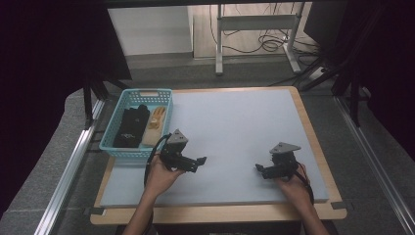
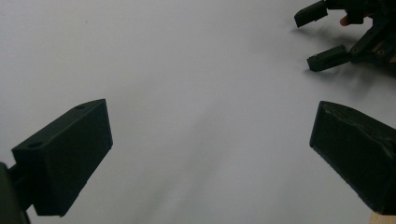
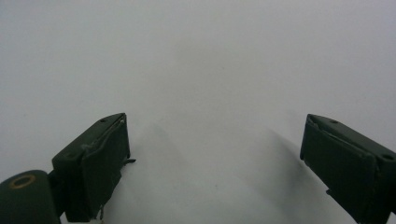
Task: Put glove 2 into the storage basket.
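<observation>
Overhead, a bench (image 1: 313, 127) with a wooden rim carries a pale blue-grey mat (image 1: 235, 122) over nearly all of its top. At the mat's far left corner sits a light blue basket (image 1: 128, 148), its long side running along the left edge. Inside it lie a black item (image 1: 131, 126) on the left and a tan item (image 1: 154, 122) just beside it on the right, touching or nearly so; what either one is cannot be told from here.

The left gripper (image 1: 188, 161) is held by the left hand (image 1: 159, 174) low over the mat, just in front of the basket's near right corner, and points to the right. Its grey plate (image 1: 177, 138) tilts up above it and a black cable (image 1: 152, 155) loops by the wrist. In the left gripper view its fingers (image 2: 65, 158) stand wide apart with bare mat between them, holding nothing.

The right gripper (image 1: 266, 170) is held by the right hand (image 1: 292, 183) near the mat's front right, well apart from the left one, and points left toward it. Its own grey plate (image 1: 285, 147) sits on top. In the right gripper view its fingers (image 3: 95, 161) are likewise spread wide over bare mat, empty. The left gripper view also catches the right gripper (image 2: 322, 37) farther off at its upper right, fingers parted.

Beyond the bench stand a grey floor and the metal legs of a desk (image 1: 219, 44) with cables (image 1: 264, 41) strewn beneath it.
</observation>
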Action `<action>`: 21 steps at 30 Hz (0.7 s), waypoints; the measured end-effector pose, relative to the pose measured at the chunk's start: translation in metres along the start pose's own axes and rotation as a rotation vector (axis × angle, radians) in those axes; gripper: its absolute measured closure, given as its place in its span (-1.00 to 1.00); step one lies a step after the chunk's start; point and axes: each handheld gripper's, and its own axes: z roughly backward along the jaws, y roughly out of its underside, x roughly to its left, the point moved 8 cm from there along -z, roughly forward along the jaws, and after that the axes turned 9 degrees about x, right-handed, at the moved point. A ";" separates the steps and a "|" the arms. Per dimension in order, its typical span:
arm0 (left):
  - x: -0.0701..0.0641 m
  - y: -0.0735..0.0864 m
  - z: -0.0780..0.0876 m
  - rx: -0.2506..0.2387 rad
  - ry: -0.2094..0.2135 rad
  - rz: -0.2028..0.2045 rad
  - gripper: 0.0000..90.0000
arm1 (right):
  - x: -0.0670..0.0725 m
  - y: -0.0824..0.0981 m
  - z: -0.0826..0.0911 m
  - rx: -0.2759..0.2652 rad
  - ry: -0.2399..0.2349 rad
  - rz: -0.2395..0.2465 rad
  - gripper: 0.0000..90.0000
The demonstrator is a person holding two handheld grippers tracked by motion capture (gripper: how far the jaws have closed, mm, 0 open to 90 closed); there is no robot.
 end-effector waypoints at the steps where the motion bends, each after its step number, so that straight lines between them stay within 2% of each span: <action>1: 0.000 0.001 -0.001 -0.001 0.002 0.001 -1.00 | 0.000 0.000 0.000 0.000 0.000 0.000 -0.82; 11: 0.003 0.020 -0.008 -0.001 0.003 0.009 -1.00 | 0.000 0.000 0.000 -0.001 0.002 0.002 -0.82; 21: 0.004 0.041 -0.020 0.037 0.000 0.003 -1.00 | 0.000 0.000 0.000 -0.001 0.002 0.001 -0.82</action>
